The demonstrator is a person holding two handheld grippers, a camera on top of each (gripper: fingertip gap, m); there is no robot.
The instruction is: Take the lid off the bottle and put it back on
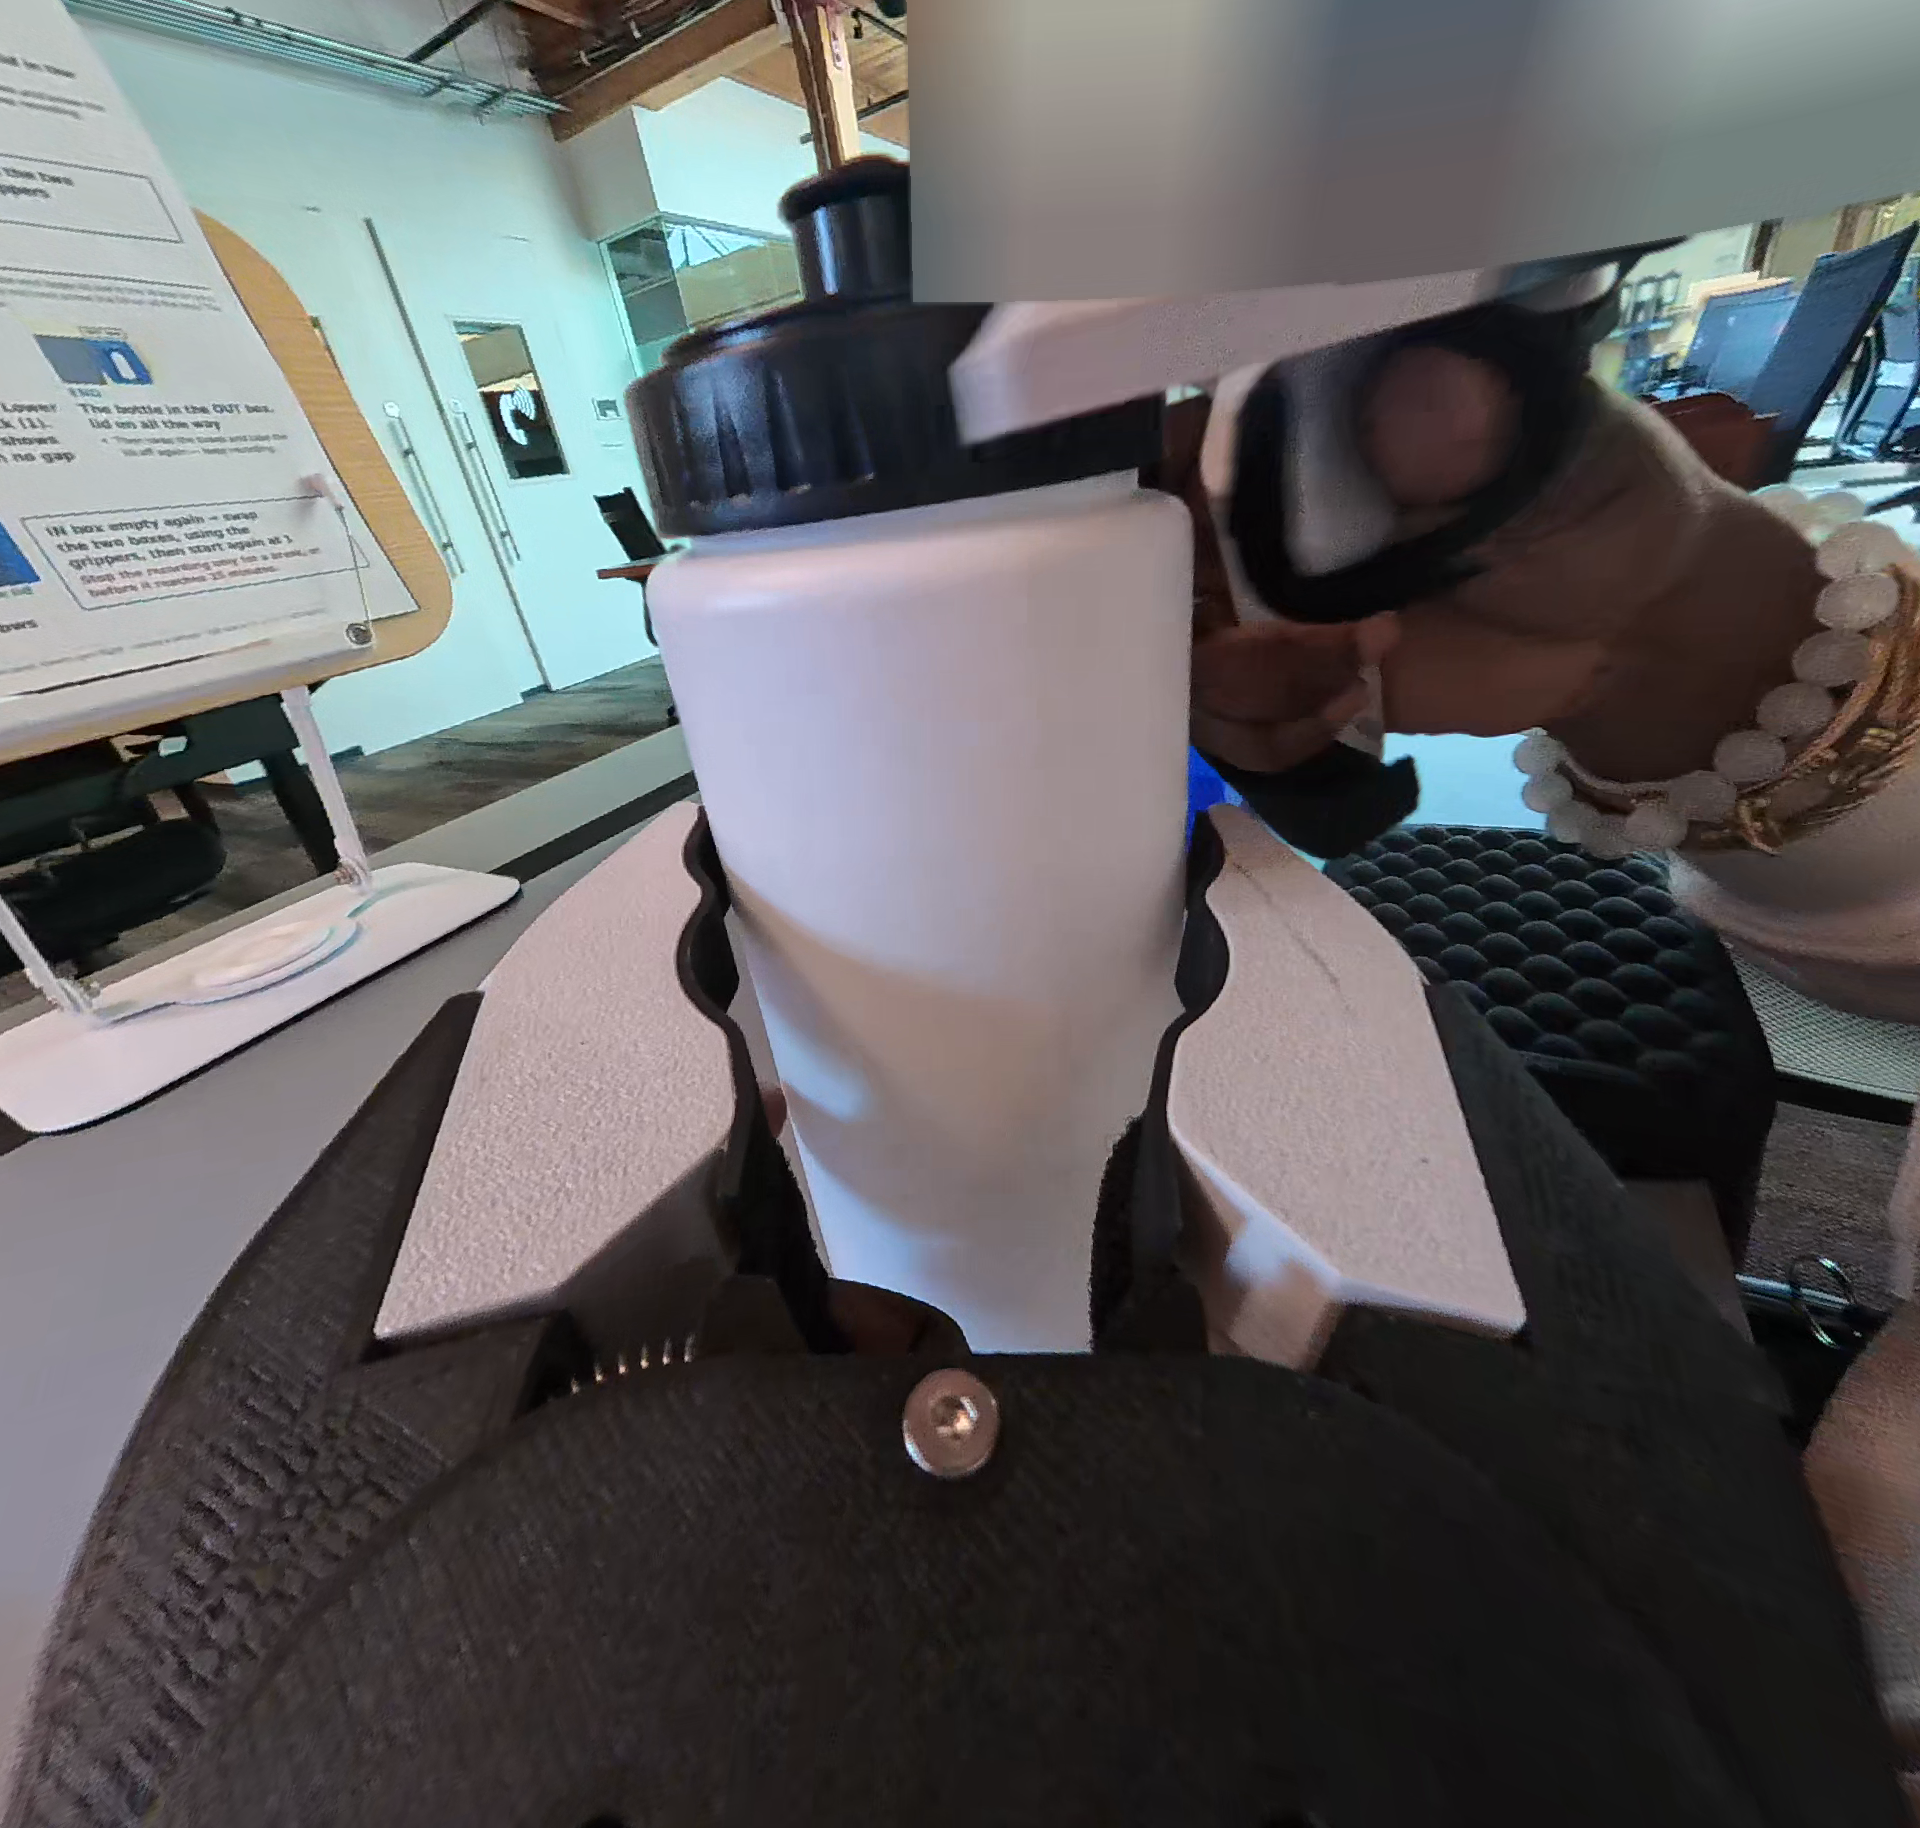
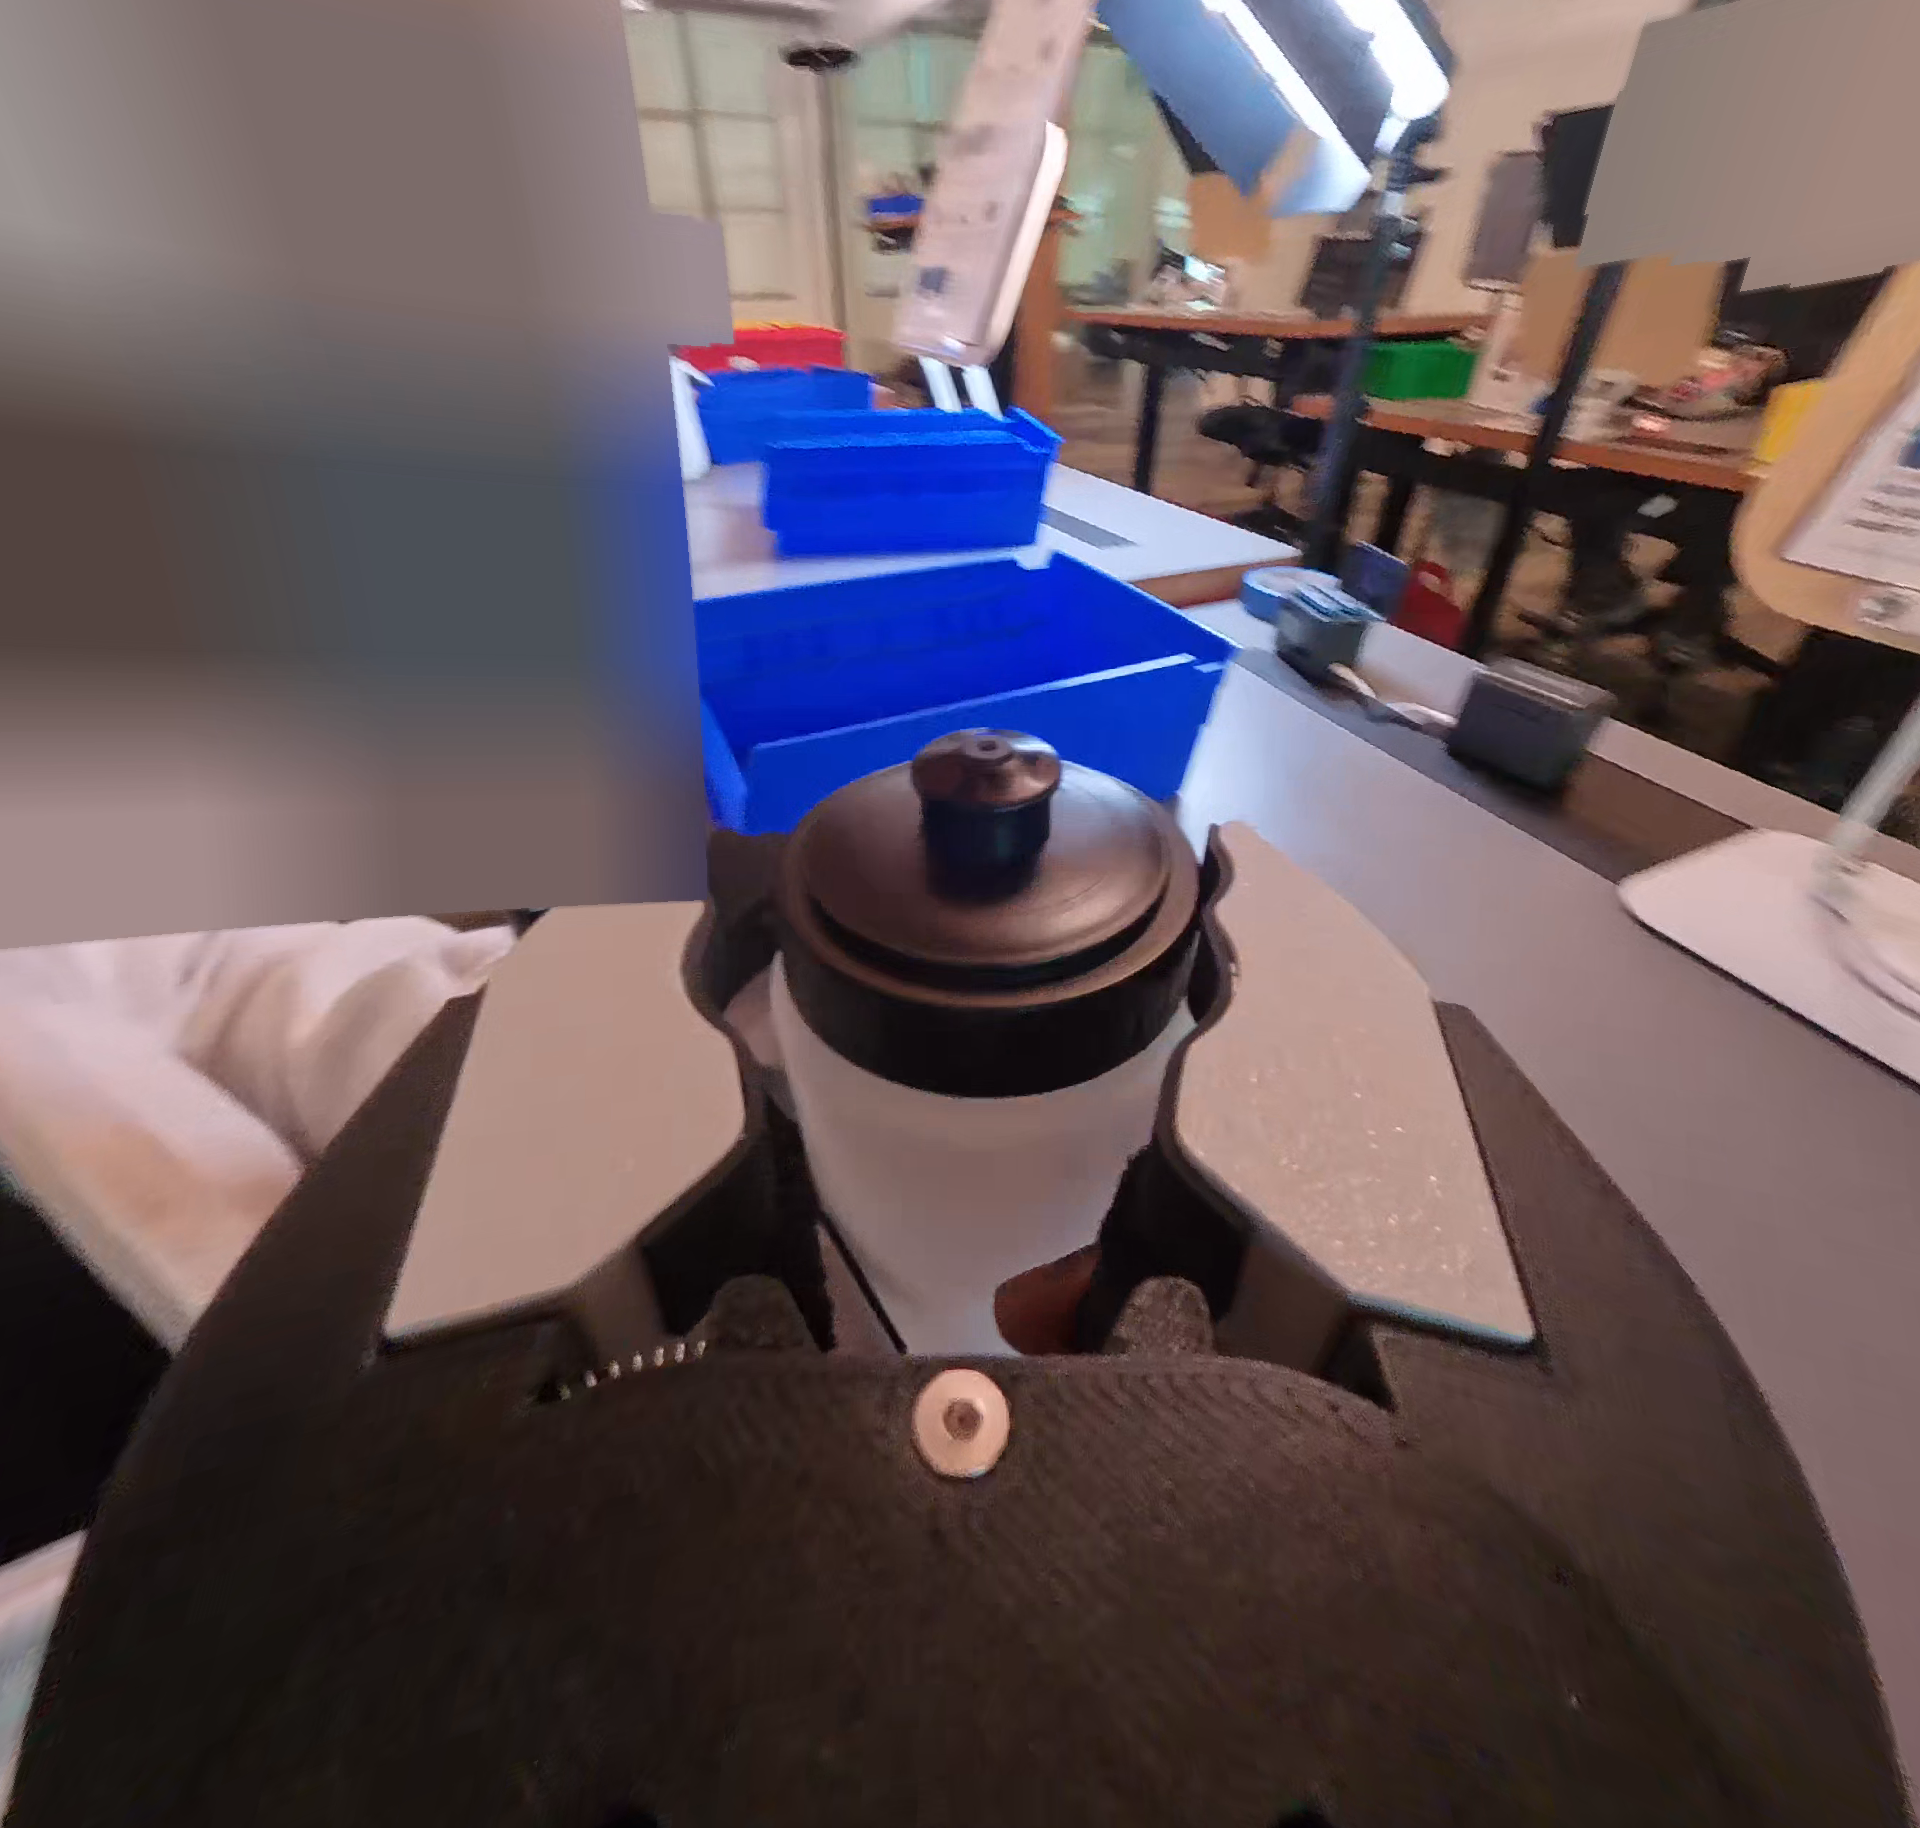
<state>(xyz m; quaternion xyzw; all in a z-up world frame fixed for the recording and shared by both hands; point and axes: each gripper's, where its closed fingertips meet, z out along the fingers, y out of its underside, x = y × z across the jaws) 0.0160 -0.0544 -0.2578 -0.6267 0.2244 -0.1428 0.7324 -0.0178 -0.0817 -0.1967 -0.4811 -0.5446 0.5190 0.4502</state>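
Left gripper (image 1: 951, 947) clamps the body of the white plastic bottle (image 1: 925, 739), held upright above the grey table (image 1: 156, 1259). Right gripper (image 2: 956, 957) looks clenched on the black ribbed screw lid (image 2: 982, 957), though blur hides actual contact. Lid is seated on the bottle. Blue plastic bin (image 2: 935, 677) sits behind.

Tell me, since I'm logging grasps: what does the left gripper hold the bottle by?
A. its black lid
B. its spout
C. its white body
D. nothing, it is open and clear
C: in the left wrist view the left gripper has its fingers pressed on either side of the white body of the bottle, well below the black lid.
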